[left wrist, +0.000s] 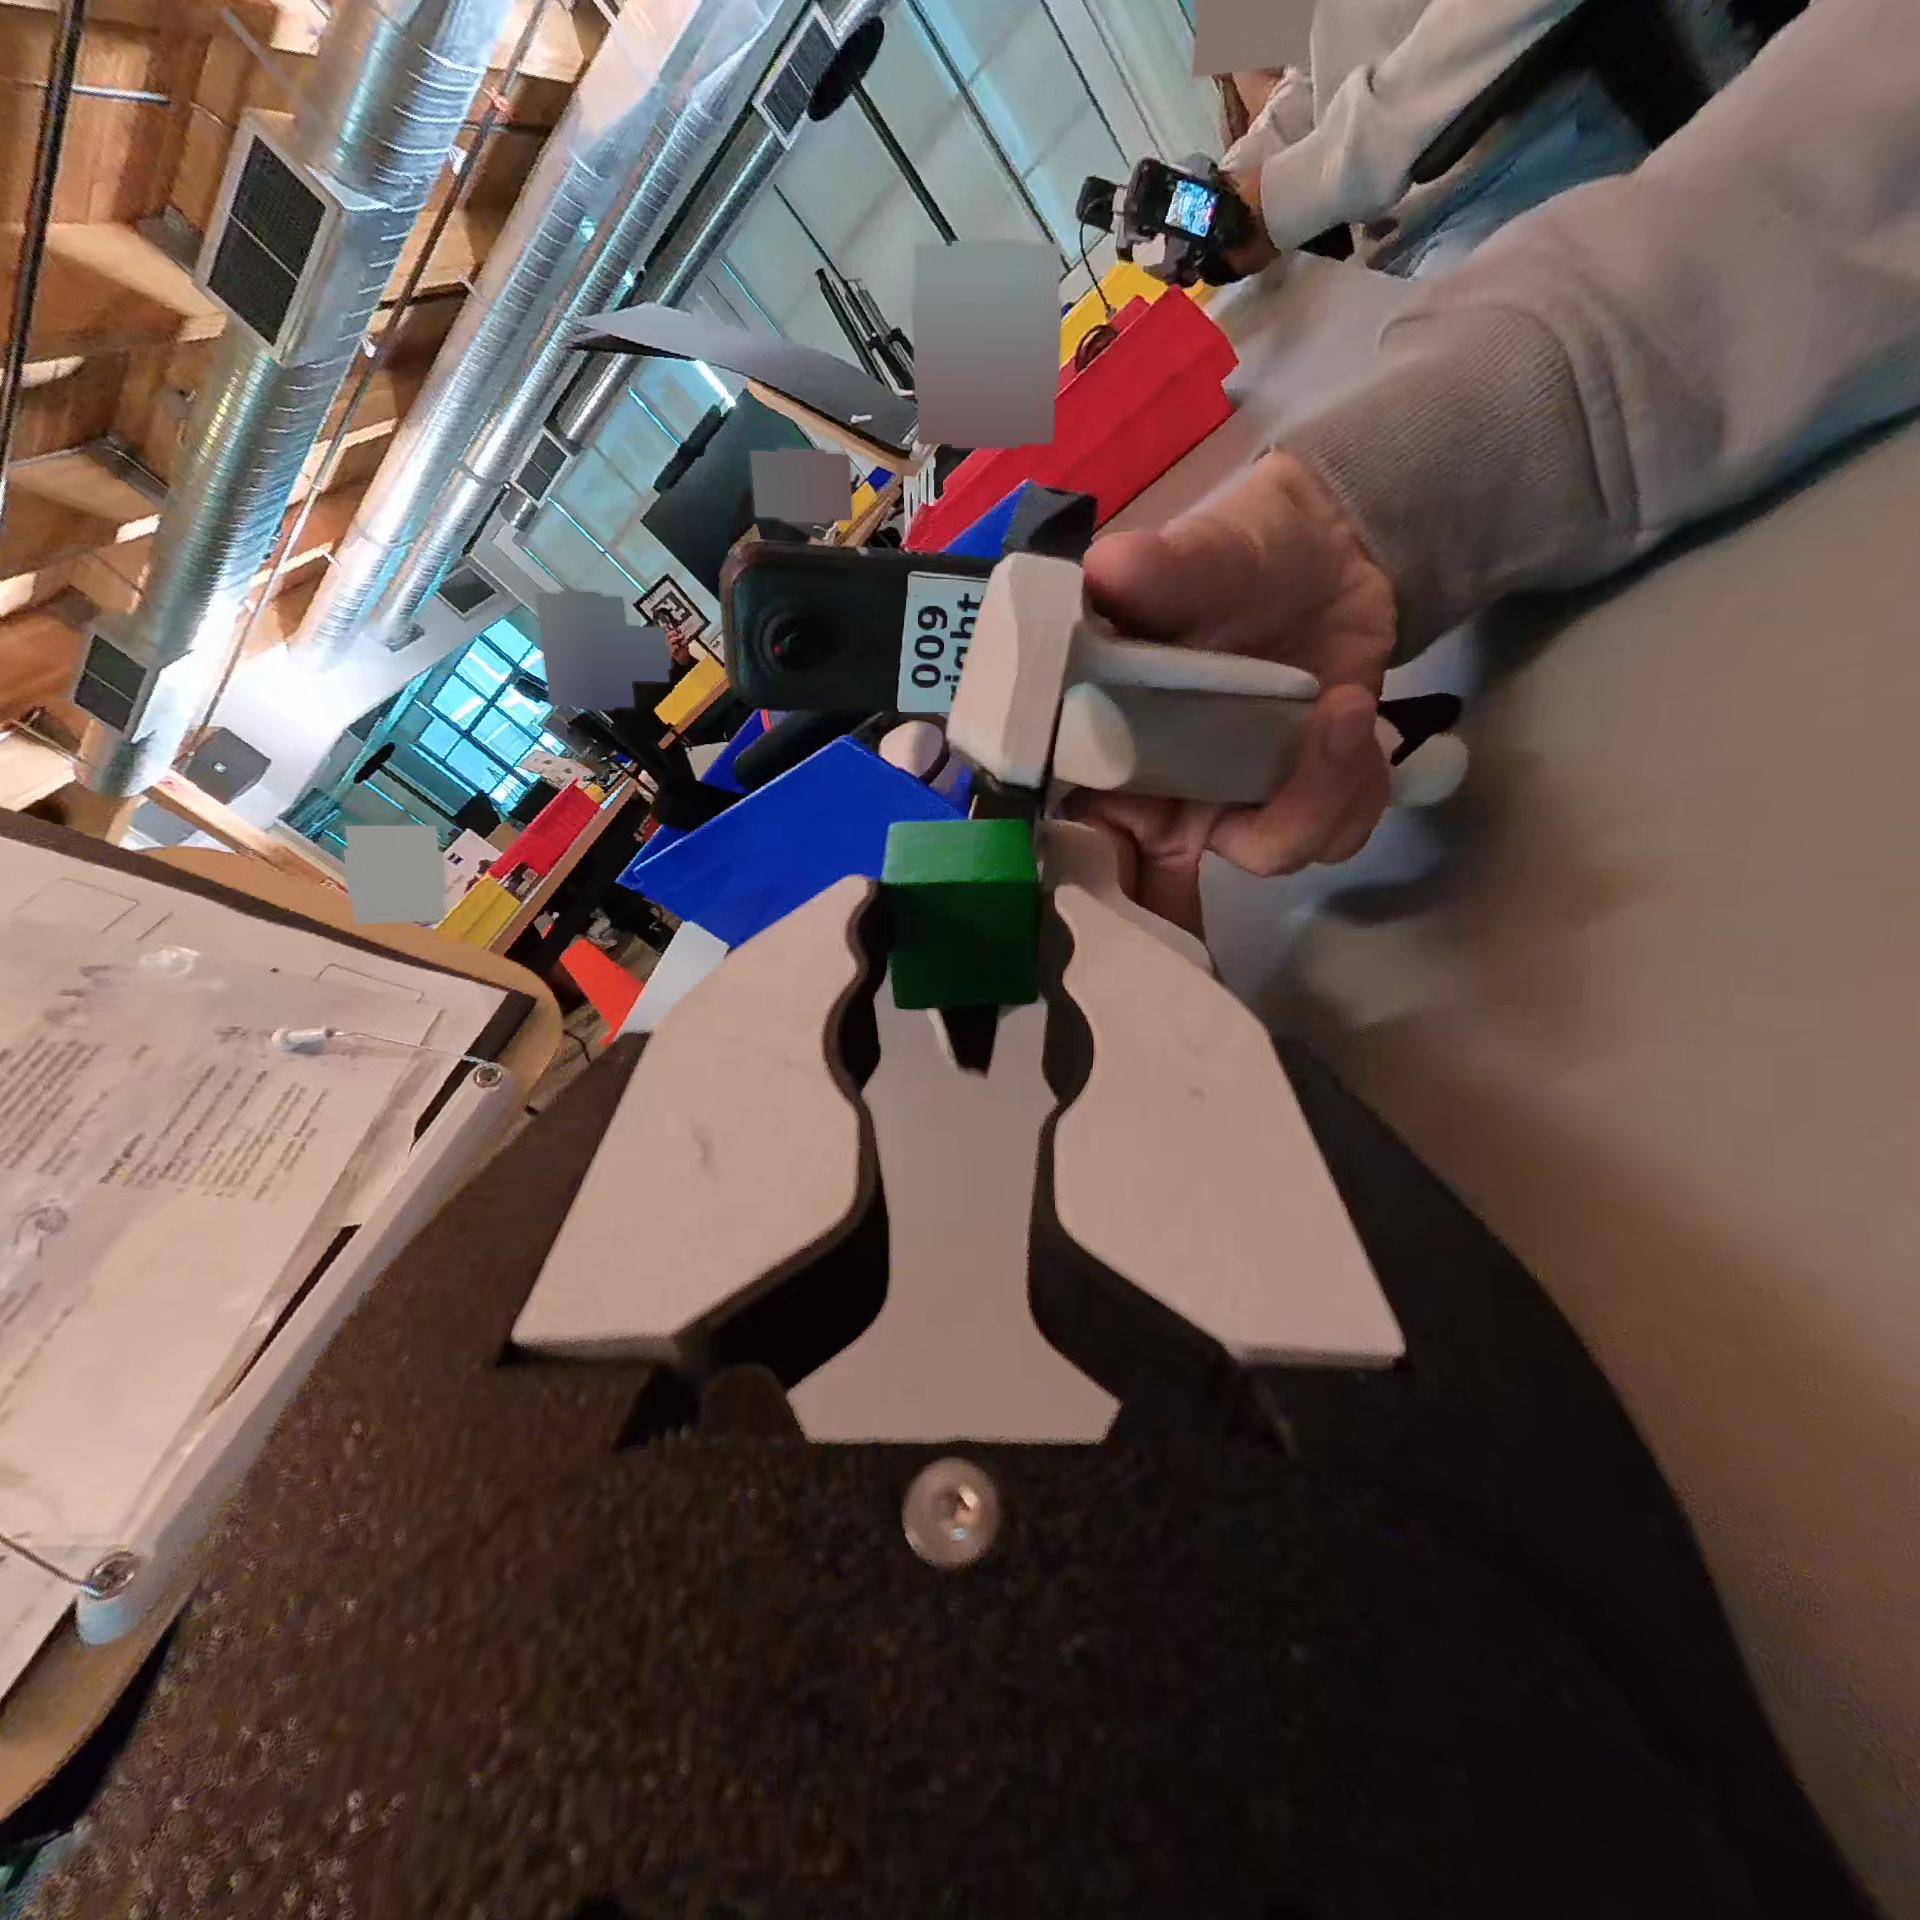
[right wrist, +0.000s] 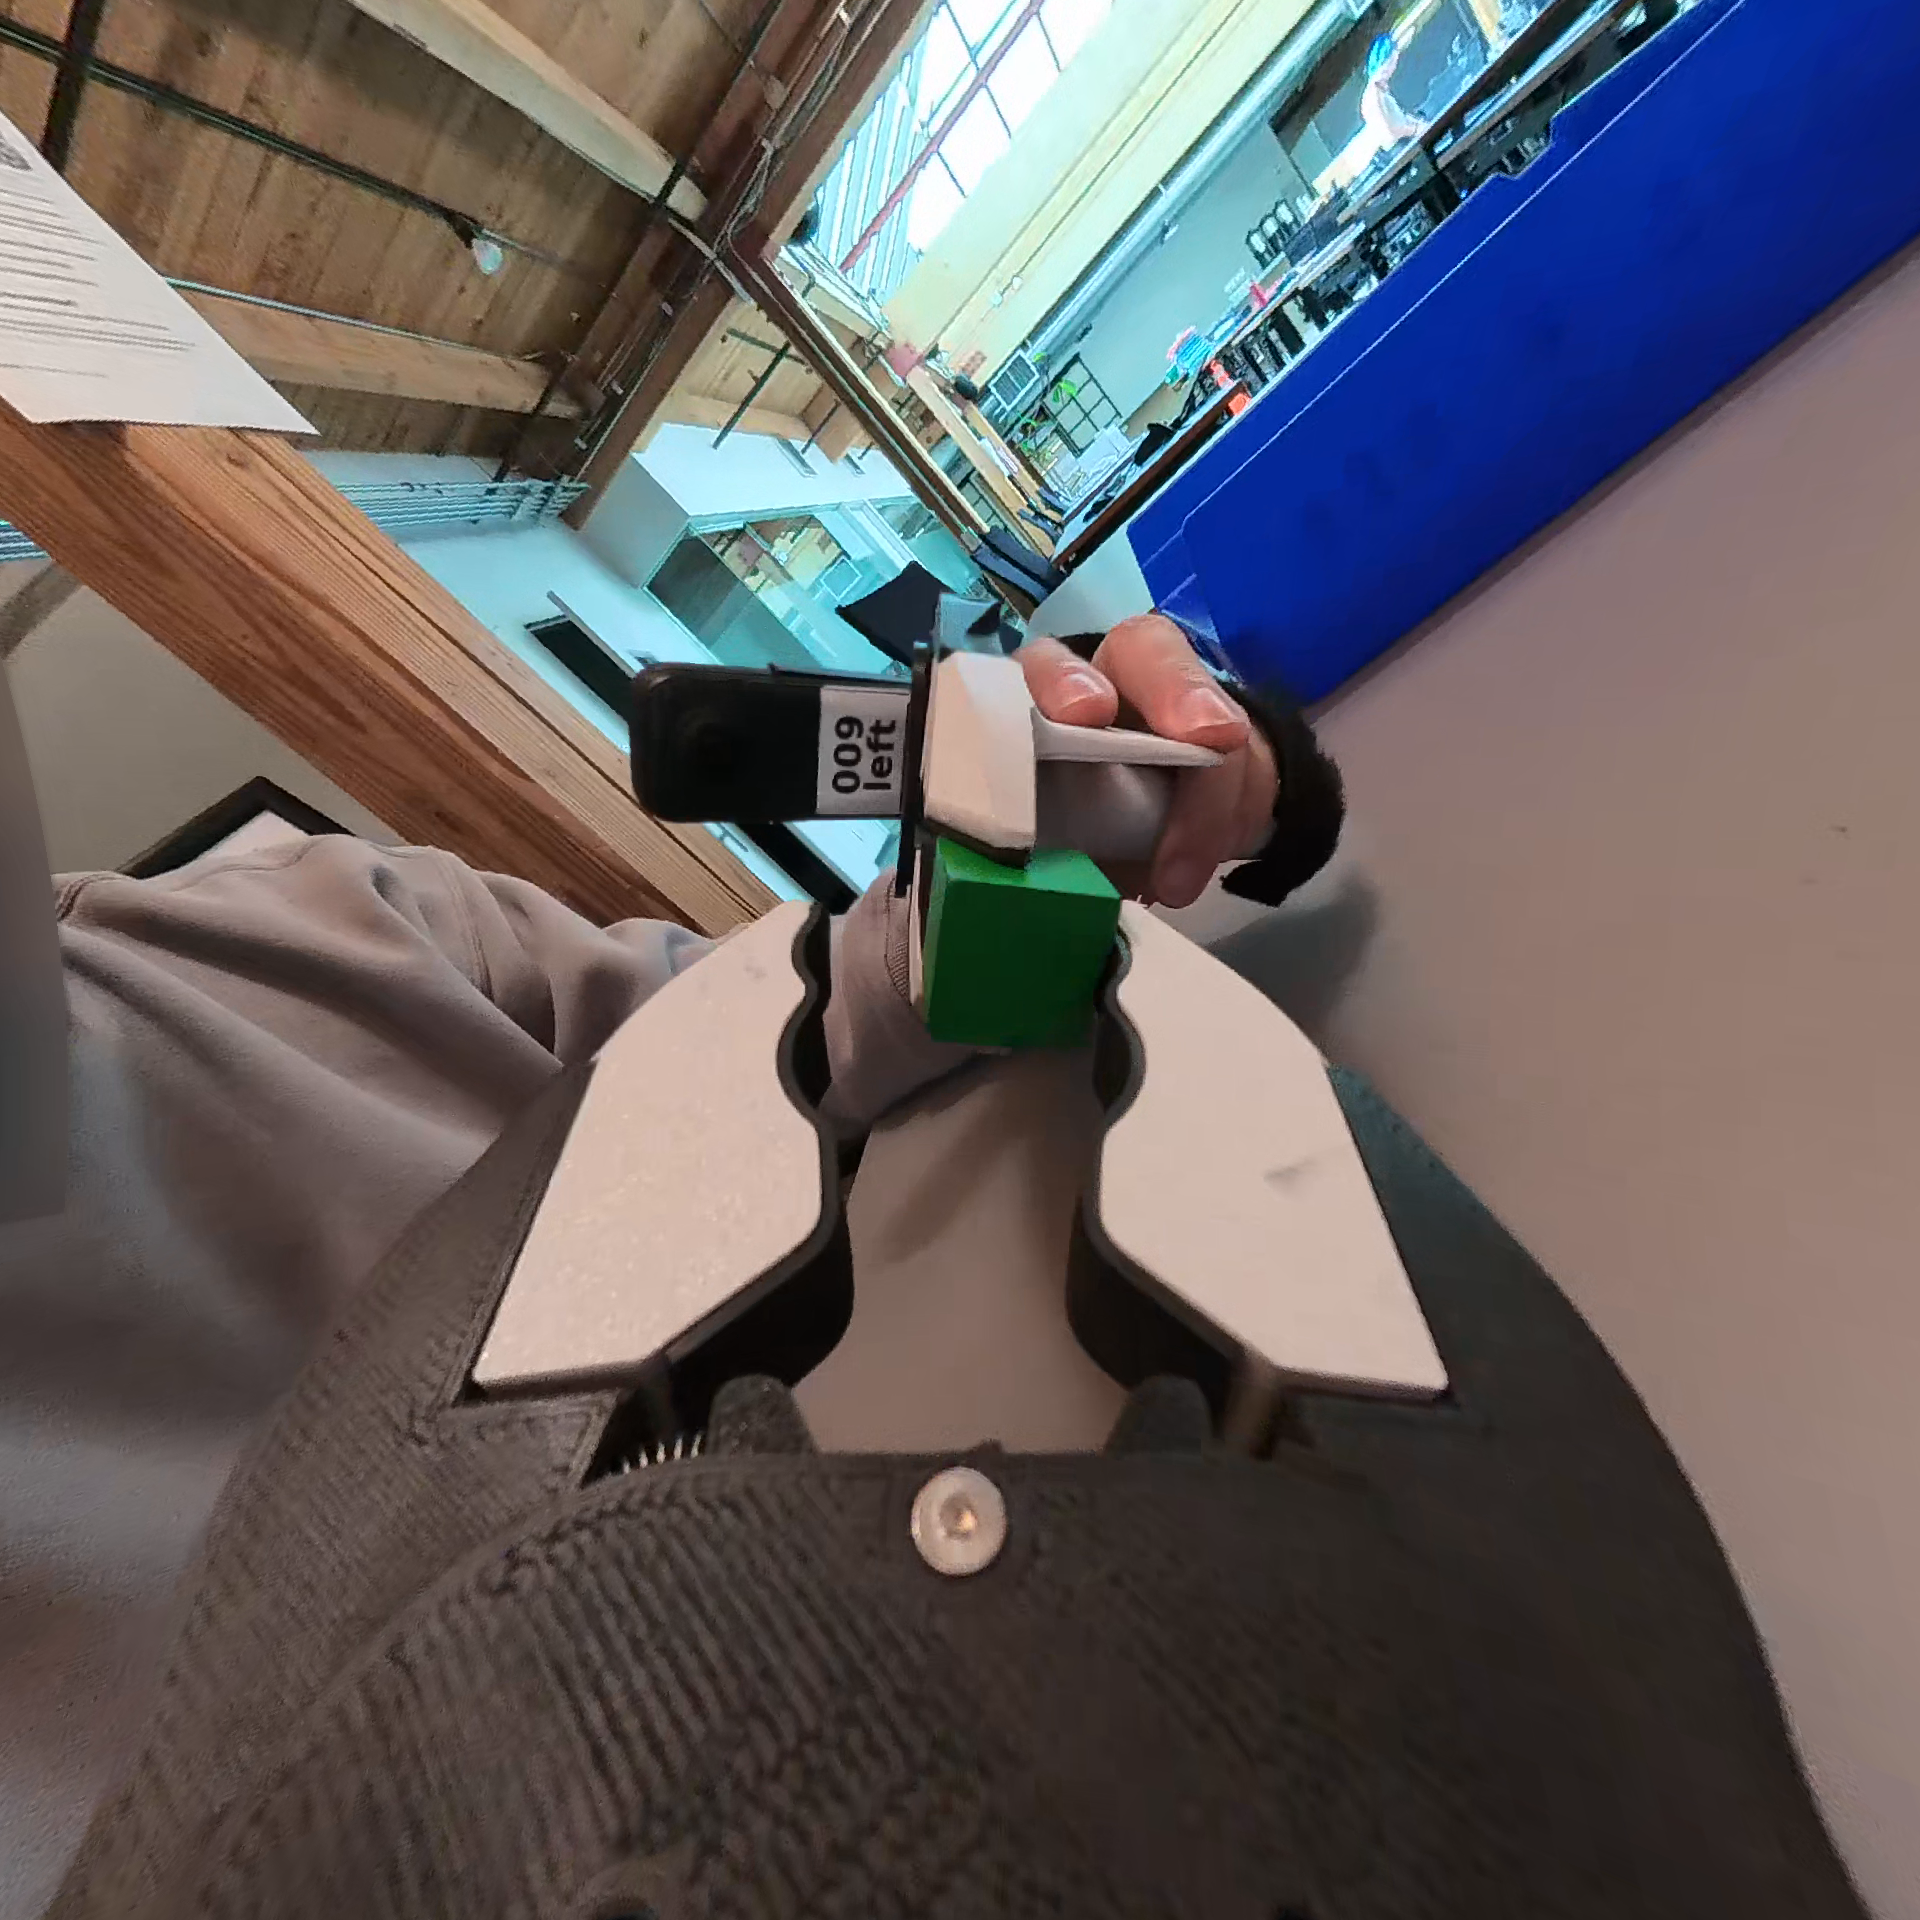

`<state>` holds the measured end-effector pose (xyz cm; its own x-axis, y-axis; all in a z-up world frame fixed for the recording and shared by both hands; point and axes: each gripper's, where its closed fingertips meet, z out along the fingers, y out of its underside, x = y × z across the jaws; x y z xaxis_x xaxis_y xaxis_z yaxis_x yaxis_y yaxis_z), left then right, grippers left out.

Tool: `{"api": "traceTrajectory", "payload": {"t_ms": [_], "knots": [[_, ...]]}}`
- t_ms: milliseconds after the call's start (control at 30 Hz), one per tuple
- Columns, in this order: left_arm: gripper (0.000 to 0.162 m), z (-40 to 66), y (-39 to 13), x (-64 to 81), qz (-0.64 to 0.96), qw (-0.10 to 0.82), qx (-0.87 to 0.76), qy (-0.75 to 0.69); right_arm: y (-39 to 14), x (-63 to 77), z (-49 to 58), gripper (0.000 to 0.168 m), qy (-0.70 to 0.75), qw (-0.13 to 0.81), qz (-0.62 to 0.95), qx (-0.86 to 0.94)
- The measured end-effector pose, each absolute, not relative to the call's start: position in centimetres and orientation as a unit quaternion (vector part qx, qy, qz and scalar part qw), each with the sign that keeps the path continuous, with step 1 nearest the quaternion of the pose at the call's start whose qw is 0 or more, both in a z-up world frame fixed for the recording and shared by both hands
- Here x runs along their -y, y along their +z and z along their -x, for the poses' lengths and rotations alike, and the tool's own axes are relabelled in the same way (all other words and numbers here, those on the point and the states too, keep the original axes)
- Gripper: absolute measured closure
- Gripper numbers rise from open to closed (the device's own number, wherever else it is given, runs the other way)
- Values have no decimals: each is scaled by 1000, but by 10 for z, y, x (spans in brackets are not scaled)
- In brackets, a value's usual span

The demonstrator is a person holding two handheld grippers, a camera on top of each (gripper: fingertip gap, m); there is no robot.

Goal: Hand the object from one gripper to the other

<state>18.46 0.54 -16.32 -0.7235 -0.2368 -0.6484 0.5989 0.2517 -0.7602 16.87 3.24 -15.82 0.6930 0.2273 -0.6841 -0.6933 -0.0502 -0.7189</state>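
A green block [left wrist: 961, 914] sits between the fingertips of my left gripper [left wrist: 961, 909]; both fingers press its sides, so the gripper is shut on it and holds it in the air. In the right wrist view the same block [right wrist: 1013, 956] lies between the fingers of my right gripper [right wrist: 971, 951], which is open. Its right finger [right wrist: 1153, 997] touches the block. Its left finger [right wrist: 769, 997] stands apart, with a gap. The two grippers face each other, crossed at about a right angle. A hand [left wrist: 1247, 644] holds the right gripper's handle.
A blue bin [right wrist: 1507, 364] stands on the grey table [right wrist: 1662, 935] behind the handover; it also shows in the left wrist view [left wrist: 800, 842], with a red bin [left wrist: 1132, 395] farther back. A panel with papers [left wrist: 208, 1143] is at left. Another person's gripper [left wrist: 1184, 218] is far off. Both grippers' tips are close together, under 4 cm apart.
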Motion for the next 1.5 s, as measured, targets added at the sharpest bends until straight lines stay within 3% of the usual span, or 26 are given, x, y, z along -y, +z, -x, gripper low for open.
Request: {"api": "traceTrajectory", "payload": {"t_ms": [167,300,433,567,667,833,1000,1100,1167,1333,1433,1500], "knots": [[135,-182,-160,-5,-148,367,-703,-591,-159,-32,-171,139,338,667,639,-180],[135,-185,-164,-6,-152,383,-711,-569,-164,-33,-173,140,309,659,664,-172],[125,-201,-172,-13,-82,375,-738,-555,-180,-26,-204,140,92,646,740,-164],[121,-215,-168,-21,45,298,-745,-594,-191,4,-251,140,-281,518,800,-110],[120,-223,-174,-18,164,195,-745,-617,-188,15,-262,140,-479,384,789,-21],[120,-221,-186,-8,246,88,-739,-621,-191,1,-253,140,-600,230,756,129],[118,-218,-192,-6,242,92,-758,-599,-189,-6,-246,140,-628,186,738,161],[121,-216,-192,-3,238,93,-757,-601,-190,-9,-242,140,-626,187,739,164],[135,-217,-194,-4,236,100,-759,-599,-189,-12,-240,140,-627,193,736,166],[135,-216,-195,-5,229,85,-764,-598,-192,-14,-239,140,-600,237,750,150],[135,-213,-188,-9,211,56,-757,-616,-184,-20,-230,134,-523,377,757,105],[136,-214,-181,-17,204,31,-746,-633,-172,-22,-221,116,-408,508,757,47]]}}
